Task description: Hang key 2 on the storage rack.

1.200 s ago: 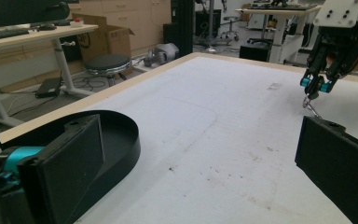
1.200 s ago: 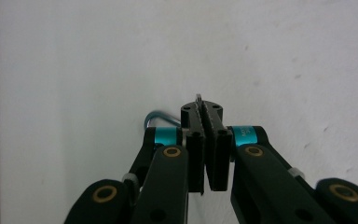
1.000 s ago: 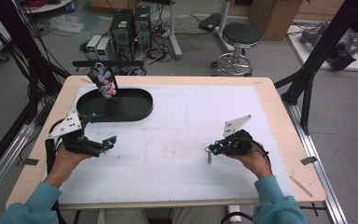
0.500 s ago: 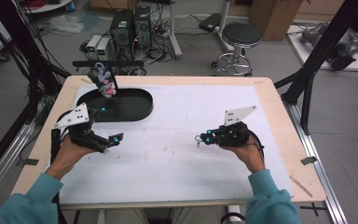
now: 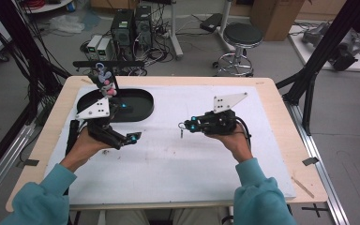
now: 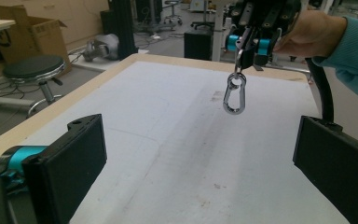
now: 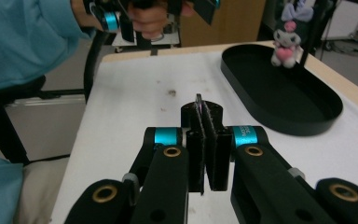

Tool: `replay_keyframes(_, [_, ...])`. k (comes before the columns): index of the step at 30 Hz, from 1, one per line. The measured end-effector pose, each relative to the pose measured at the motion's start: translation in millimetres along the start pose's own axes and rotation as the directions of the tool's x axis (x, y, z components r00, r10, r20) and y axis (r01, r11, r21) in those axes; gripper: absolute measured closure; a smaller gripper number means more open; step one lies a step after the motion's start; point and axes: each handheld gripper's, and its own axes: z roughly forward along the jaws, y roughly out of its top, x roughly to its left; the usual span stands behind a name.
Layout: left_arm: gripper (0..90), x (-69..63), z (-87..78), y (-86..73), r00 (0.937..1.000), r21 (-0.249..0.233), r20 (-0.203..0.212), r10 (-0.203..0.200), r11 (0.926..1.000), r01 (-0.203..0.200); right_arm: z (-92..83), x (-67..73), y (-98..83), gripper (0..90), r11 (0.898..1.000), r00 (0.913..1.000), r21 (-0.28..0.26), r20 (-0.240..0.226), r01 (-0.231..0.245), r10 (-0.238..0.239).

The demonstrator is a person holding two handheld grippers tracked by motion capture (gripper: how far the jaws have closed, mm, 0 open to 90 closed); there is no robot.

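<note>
A silver carabiner (image 6: 234,94) hangs by its ring from my right gripper (image 6: 244,44), which is shut on the ring above the white mat. In the high view the carabiner (image 5: 182,131) dangles at the tip of the right gripper (image 5: 185,126), near the middle of the table. The right gripper view shows my right gripper (image 7: 206,122) with its jaws pressed together on a thin metal edge. My left gripper (image 5: 135,137) stands open to the left and faces the carabiner. Nothing lies between the wide jaws of the left gripper (image 6: 200,158).
A black oval tray (image 5: 143,101) lies at the back left of the mat, seen too in the right gripper view (image 7: 279,93). A small plush toy (image 5: 104,79) hangs at its far end, also shown as a plush toy (image 7: 286,39) beyond the tray. A wooden table edge (image 5: 281,103) frames the mat.
Both hands have risen and drawn closer together. The right gripper has moved left with the carabiner, which now hangs free of the mat. The left gripper has moved right.
</note>
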Motion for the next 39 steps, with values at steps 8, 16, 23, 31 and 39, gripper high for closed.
replay_keyframes(8, [3.0, -3.6, 16.5, 7.0, 0.9987, -0.002, 0.051, 0.007, 1.0, -0.007, 13.7, 0.1, 15.0, 88.7, 0.999, 0.9992, -0.027, -0.036, 0.016, -0.017])
replay_keyframes(16, [15.1, -8.5, 28.7, 14.2, 0.9934, -0.014, 0.112, 0.026, 0.9996, -0.025, 24.5, 0.2, 25.6, 88.7, 0.998, 0.9973, -0.053, -0.067, 0.026, -0.03])
replay_keyframes(23, [15.7, -11.4, 36.4, 18.6, 0.9903, -0.004, 0.137, 0.022, 0.9997, -0.022, 29.2, 1.4, 28.8, 88.7, 0.997, 0.9963, -0.067, -0.08, 0.026, -0.031])
replay_keyframes(31, [35.3, -12.9, 38.0, 20.9, 0.9817, 0.0, 0.19, 0.012, 0.9999, -0.012, 31.6, 2.9, 30.2, 88.7, 0.996, 0.9945, -0.078, -0.096, 0.034, -0.042])
replay_keyframes(39, [54.2, -13.1, 37.6, 24.2, 0.9766, -0.002, 0.215, 0.0, 1.0, 0.0, 36.3, 4.9, 30.7, 88.7, 0.996, 0.9927, -0.079, -0.113, 0.031, -0.04])
